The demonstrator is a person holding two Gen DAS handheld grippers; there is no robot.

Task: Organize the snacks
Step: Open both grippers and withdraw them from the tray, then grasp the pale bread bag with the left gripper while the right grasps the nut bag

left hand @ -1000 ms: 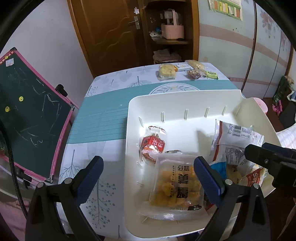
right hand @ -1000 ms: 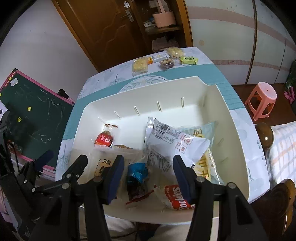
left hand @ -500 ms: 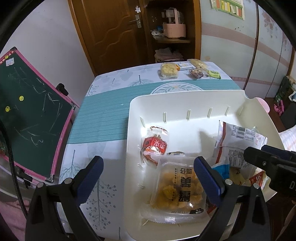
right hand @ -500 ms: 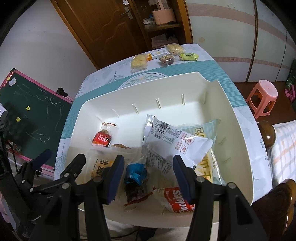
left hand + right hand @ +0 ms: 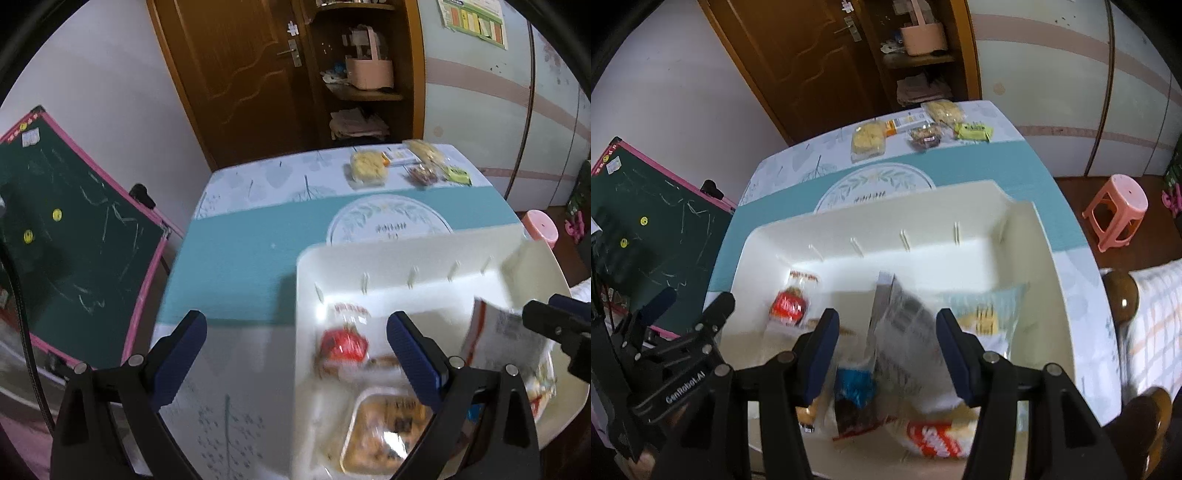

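A white plastic bin (image 5: pixel 413 254) (image 5: pixel 964 206) stands at the near end of the table and holds several snack packs: a red packet (image 5: pixel 343 345) (image 5: pixel 786 306), a clear tray of yellow pastries (image 5: pixel 384 432), a white bag (image 5: pixel 905 325) (image 5: pixel 502 336), a blue packet (image 5: pixel 853 387) and a red cookie pack (image 5: pixel 934 439). My left gripper (image 5: pixel 295 354) is open and empty over the bin's left rim. My right gripper (image 5: pixel 886 347) is open and empty above the white bag. More snacks lie at the table's far end: a yellow pastry pack (image 5: pixel 367 168) (image 5: pixel 868 138), a brown pack (image 5: pixel 925 134) and a green bar (image 5: pixel 973 131).
A green chalkboard with a pink frame (image 5: pixel 66 251) leans beside the table's left edge. A pink stool (image 5: pixel 1119 206) and a wooden chair knob (image 5: pixel 1123 295) stand on the right. A brown door and shelf are behind the table.
Both grippers have lifted and tilted upward, so the bin and its snacks have slid lower in both views and look blurred. Both stay open and empty.
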